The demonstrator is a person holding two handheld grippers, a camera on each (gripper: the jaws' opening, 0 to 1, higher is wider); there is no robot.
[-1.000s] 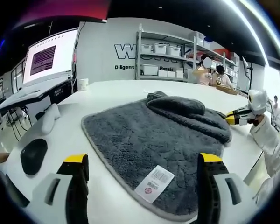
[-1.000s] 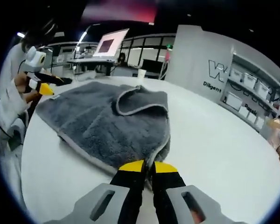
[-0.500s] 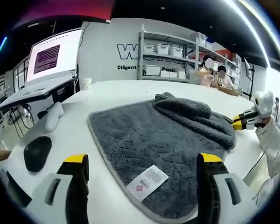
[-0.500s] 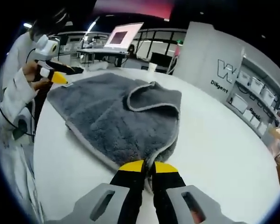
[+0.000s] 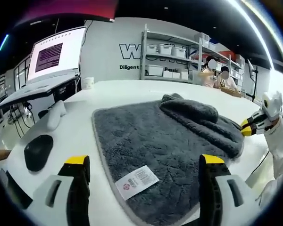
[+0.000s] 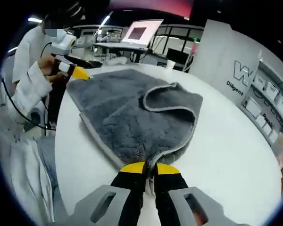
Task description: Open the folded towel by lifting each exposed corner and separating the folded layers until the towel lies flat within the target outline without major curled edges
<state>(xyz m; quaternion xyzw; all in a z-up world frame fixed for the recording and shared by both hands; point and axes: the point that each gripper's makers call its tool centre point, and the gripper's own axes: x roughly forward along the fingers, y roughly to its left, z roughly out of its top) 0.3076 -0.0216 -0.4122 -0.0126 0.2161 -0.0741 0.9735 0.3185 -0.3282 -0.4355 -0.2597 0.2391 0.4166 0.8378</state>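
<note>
A grey fluffy towel [image 5: 155,141] lies on a white table [image 5: 118,89], partly unfolded, with a folded-over layer bunched at its far right. A white barcode label [image 5: 133,179] sits near its closest edge. My left gripper [image 5: 144,176] stands open over that near edge, nothing between its yellow-tipped fingers. In the right gripper view the same towel [image 6: 137,115] spreads away, a curled flap on top. My right gripper [image 6: 150,168] is shut on the towel's near corner. The right gripper's yellow tip [image 5: 247,129] shows at the towel's far right edge; the left gripper [image 6: 78,71] appears at the far corner.
A black mouse [image 5: 36,151] and a white object [image 5: 54,115] lie on the table's left. A paper cup [image 5: 87,83] stands at the back by a monitor [image 5: 54,55]. Shelves with bins [image 5: 167,59] line the wall. A person's white sleeve [image 6: 28,94] is at left.
The towel has been drawn towards the right gripper's side, so its right edge sits further right in the left gripper view and the label has slid left. Both grippers keep their states.
</note>
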